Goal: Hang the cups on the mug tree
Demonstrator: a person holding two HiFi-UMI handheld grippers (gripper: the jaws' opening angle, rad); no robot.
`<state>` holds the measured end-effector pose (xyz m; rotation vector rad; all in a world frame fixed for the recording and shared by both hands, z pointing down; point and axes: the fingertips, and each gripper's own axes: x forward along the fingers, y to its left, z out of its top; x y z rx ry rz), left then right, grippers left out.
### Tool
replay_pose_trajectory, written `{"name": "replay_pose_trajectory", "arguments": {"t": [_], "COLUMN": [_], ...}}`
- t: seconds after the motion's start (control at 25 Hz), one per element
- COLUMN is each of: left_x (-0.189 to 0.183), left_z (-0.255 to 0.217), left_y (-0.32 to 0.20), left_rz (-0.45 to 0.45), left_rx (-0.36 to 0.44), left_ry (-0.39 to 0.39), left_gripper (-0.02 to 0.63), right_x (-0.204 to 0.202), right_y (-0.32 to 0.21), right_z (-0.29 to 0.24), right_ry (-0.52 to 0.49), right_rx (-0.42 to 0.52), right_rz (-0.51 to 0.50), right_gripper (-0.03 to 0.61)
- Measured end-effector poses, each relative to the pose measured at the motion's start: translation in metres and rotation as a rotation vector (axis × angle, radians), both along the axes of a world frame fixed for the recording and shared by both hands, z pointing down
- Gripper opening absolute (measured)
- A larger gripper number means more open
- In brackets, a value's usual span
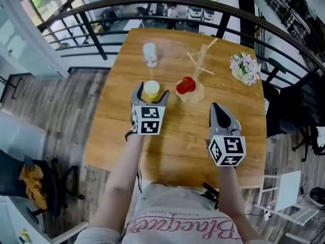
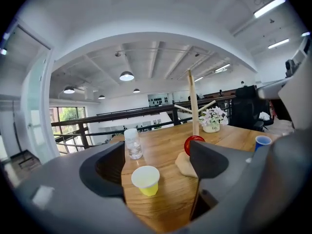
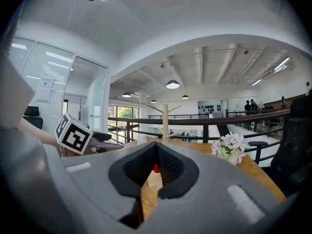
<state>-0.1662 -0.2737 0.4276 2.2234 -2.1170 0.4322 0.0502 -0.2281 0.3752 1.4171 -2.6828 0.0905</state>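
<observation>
A yellow cup (image 1: pixel 151 90) stands upright on the wooden table (image 1: pixel 175 141), between the jaws of my left gripper (image 1: pixel 152 92). In the left gripper view the yellow cup (image 2: pixel 145 180) has a gap on both sides, so the left gripper (image 2: pixel 156 151) is open around it. The wooden mug tree (image 1: pixel 201 62) stands further back at the right with bare pegs. A red cup (image 1: pixel 186 85) rests on its base, apparently tipped. A clear cup (image 1: pixel 150 54) stands behind. My right gripper (image 1: pixel 214 107) is shut and empty, nearer the front edge.
A pot of pink and white flowers (image 1: pixel 245 68) sits at the table's far right. A blue cup (image 2: pixel 262 142) shows at the right in the left gripper view. A black railing (image 1: pixel 167 4) runs behind the table, and a black chair (image 1: pixel 299 100) stands at the right.
</observation>
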Motion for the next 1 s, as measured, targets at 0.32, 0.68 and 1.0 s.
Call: {"name": "replay_pose_trajectory", "arguments": {"t": [0.32,0.68,1.0], "left_x": [-0.028,-0.038,-0.037], "left_z": [0.032,0.079,0.118], "left_y": [-0.014,-0.032,-0.044], "left_rz": [-0.039,-0.014,0.014], "left_rx": [-0.027,-0.095,-0.136], "left_ry": [0.093,0.107,0.087], "left_gripper": [0.416,0.419,0.408], "right_x": [-0.012,-0.020,-0.022], "right_y": [-0.012,-0.023,-0.026], "right_z": [0.027,0.062,0.087], "right_ry": [0.029,0.053,0.094], "right_rx": [-0.056,-0.112,-0.137], "right_rz": [0.006,0.032,0.035], "right_gripper": [0.002,0.002,0.002]}}
